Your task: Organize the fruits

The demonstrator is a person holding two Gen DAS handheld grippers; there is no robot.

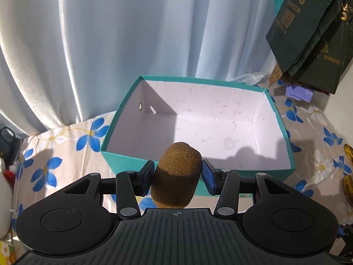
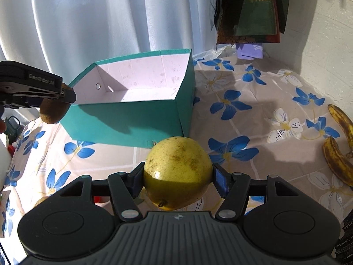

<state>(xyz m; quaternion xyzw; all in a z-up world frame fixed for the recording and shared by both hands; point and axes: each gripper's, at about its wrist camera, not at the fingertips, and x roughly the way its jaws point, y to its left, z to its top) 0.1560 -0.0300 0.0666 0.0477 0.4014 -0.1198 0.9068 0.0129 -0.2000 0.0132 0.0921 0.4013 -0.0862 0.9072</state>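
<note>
My left gripper (image 1: 177, 176) is shut on a brown kiwi (image 1: 176, 174) and holds it in the air just before the near wall of an open teal box (image 1: 123, 161) with a white, empty inside. The right wrist view shows that gripper (image 2: 59, 101) and kiwi (image 2: 53, 111) at the box's (image 2: 132, 119) left near corner. My right gripper (image 2: 177, 178) is shut on a yellow-green pear (image 2: 177, 172), held above the cloth in front of the box. Two spotted bananas (image 2: 337, 161) lie on the cloth to the right.
A floral tablecloth (image 2: 242, 114) covers the table. Pale curtains (image 1: 132, 33) hang behind the box. Dark green bags (image 1: 313, 37) hang at the back right, above a purple object (image 1: 300, 92). A banana (image 1: 349, 176) shows at the right edge. A white wall (image 2: 326, 33) bounds the right.
</note>
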